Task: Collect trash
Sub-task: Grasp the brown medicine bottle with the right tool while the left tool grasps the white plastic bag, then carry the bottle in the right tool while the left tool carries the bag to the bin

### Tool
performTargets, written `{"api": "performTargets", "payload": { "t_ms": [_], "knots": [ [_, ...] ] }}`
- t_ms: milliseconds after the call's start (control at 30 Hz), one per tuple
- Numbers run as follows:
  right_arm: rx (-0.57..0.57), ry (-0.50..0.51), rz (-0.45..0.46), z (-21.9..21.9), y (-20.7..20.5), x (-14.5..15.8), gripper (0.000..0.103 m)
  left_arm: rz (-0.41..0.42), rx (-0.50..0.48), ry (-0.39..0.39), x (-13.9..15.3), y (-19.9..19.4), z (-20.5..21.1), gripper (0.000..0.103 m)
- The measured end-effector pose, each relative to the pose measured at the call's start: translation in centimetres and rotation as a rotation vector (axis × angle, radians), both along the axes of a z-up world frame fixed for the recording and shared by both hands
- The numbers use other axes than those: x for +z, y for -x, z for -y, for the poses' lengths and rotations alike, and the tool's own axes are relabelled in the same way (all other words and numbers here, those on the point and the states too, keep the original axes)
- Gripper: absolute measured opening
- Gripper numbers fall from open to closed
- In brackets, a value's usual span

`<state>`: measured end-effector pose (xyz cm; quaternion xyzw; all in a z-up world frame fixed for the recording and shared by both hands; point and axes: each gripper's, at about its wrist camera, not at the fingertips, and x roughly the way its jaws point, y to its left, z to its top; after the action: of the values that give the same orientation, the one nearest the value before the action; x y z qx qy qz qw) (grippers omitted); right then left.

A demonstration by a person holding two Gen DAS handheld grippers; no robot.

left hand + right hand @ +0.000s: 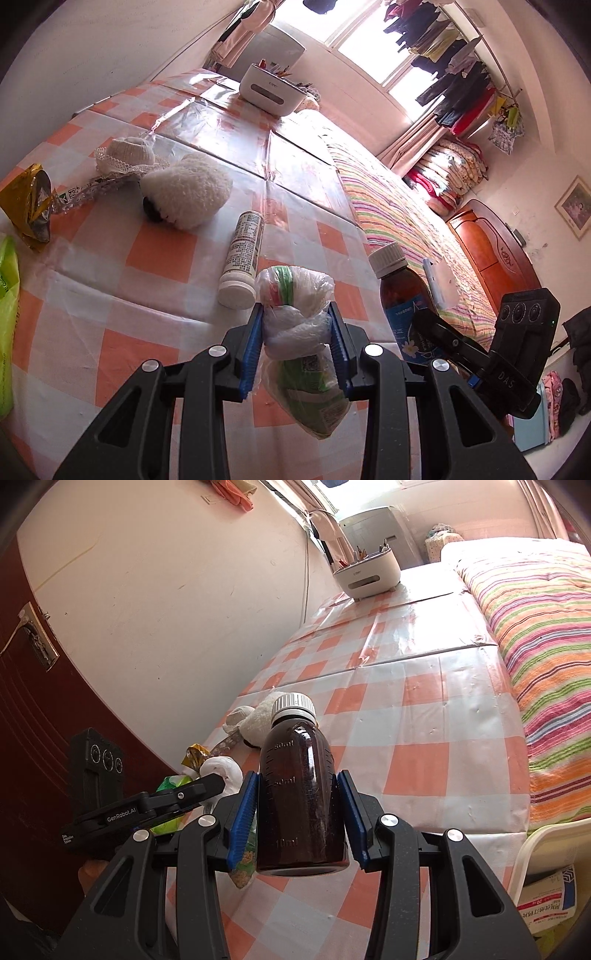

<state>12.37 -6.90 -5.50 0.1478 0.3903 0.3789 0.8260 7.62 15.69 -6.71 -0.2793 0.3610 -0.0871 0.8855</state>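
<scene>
Closest in, left gripper: blue pads nipped in on a knotted plastic bag, white film with green print, its knot bulging above the fingertips and its fuller end drooping below them, clear of the checked tablecloth. Left of this gripper, at the cloth's near edge, a green plastic bag, then a crumpled gold foil wrapper. Beyond and left of the tips, a lace-trimmed knit piece and a fluffy white plush lying just beside each other. Straight ahead of the tips, a white tube with a printed label lies on its side, cap end toward the gripper, near the bag but not touching. Far ahead, a white organiser box with pens. Right of the left gripper, right gripper: jaws drawn partway in, pads pressed on both flanks of a brown medicine bottle, white ribbed cap up, bottle upright and lifted off the cloth. Further right of that gripper, a striped blanket along the table's edge; low right, a cream chair frame and a printed carton under it.
</scene>
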Motion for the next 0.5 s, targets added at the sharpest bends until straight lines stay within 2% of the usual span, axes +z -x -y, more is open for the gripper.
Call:
{"api": "performTargets", "payload": {
  "t_ms": [500],
  "knots": [
    [-0.115,0.014,0.016,6.2,0.7,0.1,0.043,0.013,-0.09,-0.002,0.3,-1.5,4.9,0.033]
  ]
}}
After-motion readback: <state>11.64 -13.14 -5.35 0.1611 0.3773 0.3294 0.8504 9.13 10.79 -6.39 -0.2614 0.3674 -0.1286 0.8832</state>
